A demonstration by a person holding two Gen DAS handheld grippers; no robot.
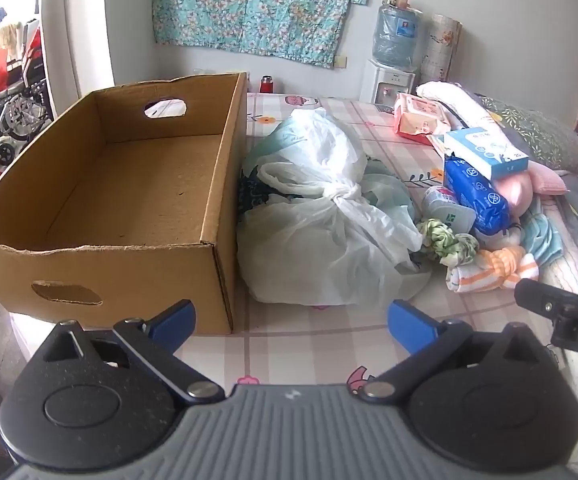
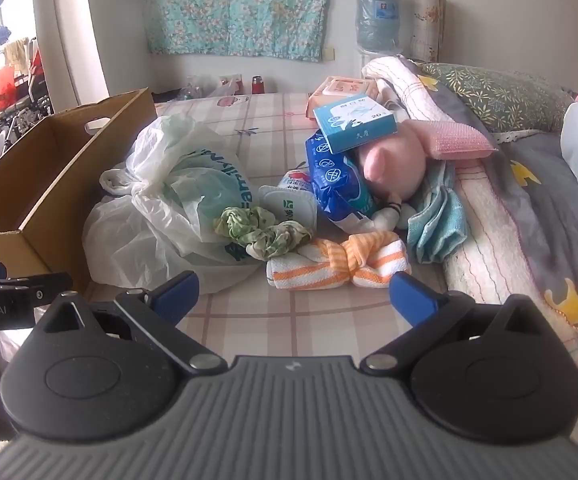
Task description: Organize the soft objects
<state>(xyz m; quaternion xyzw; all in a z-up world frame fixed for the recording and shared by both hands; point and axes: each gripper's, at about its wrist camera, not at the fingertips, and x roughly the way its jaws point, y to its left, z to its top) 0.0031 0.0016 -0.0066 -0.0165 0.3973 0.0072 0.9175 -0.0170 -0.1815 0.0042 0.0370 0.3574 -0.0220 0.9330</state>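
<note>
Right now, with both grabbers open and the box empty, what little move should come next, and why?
Probably ease the right gripper forward and down onto the orange striped towel. It lies nearest, just ahead of the open jaws, with nothing stacked on it, and the cardboard box beside the pile is empty.

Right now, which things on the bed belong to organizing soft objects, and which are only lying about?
For the job:
- empty brown cardboard box
- knotted orange-striped white towel
- green patterned fabric scrunchie
- pink plush toy
- folded teal cloth

Lying about:
- small blue-and-white carton
- water dispenser bottle
</note>
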